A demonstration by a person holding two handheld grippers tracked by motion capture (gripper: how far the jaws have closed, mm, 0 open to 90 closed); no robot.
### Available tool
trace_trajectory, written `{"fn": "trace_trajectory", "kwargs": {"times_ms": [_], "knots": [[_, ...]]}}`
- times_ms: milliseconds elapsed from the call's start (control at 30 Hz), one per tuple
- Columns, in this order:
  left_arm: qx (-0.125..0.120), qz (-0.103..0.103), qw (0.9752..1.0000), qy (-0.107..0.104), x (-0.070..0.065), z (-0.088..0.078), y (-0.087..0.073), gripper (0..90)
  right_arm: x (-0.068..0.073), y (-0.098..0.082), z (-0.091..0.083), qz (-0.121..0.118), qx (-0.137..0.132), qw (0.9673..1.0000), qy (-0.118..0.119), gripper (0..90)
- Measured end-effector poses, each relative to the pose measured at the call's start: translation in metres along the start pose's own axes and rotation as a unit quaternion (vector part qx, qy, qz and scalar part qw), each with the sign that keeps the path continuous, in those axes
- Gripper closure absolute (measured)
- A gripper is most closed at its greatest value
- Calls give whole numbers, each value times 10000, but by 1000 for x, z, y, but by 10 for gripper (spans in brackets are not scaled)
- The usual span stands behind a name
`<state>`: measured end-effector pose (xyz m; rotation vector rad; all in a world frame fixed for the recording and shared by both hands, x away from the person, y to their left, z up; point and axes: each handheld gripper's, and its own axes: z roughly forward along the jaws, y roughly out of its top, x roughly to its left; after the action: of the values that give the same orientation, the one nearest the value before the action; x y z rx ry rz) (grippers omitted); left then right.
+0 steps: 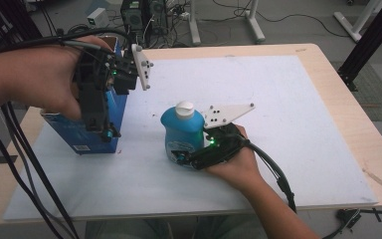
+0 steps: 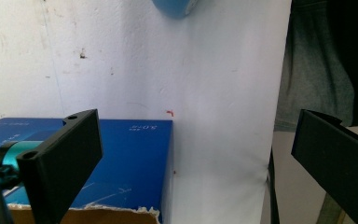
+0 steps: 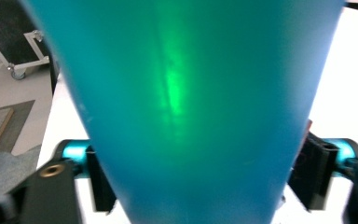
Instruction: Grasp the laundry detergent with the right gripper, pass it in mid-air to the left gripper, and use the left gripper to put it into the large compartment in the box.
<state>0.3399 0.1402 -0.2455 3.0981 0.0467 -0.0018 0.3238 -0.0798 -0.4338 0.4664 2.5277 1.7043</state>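
Right tool (image 1: 186, 158): my jaws pressed both sides of the blue bottle (image 1: 181, 133), gripped low.
Left tool (image 1: 110, 133): my jaws stood wide apart, empty, over the blue box (image 1: 82, 135).
Bottle: upright on table (image 1: 288, 129).

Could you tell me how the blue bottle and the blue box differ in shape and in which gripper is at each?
The bottle is rounded with a white cap; the box is flat-sided with a torn open top. The bottle stands mid-mat between the right gripper's jaws, which sit against its sides; the box stands at the mat's left edge under the left gripper, whose jaws are wide open. Both are blue and upright.
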Motion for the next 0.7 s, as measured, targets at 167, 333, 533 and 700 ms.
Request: {"fn": "trace_trajectory", "kwargs": {"times_ms": [167,333,533,700], "knots": [[-3,-12,10000,13,0,0,0,18,0,-1,1,-43,35,10000,-1,302],[-15,-21,10000,7,0,0,0,18,0,0,1,-76,13,10000,-7,328],[8,-32,10000,7,1,1,0,18,1,0,1,-109,10,9999,-32,339],[18,-35,10000,10,1,1,0,18,1,0,2,-100,-33,9999,-41,347]]}}
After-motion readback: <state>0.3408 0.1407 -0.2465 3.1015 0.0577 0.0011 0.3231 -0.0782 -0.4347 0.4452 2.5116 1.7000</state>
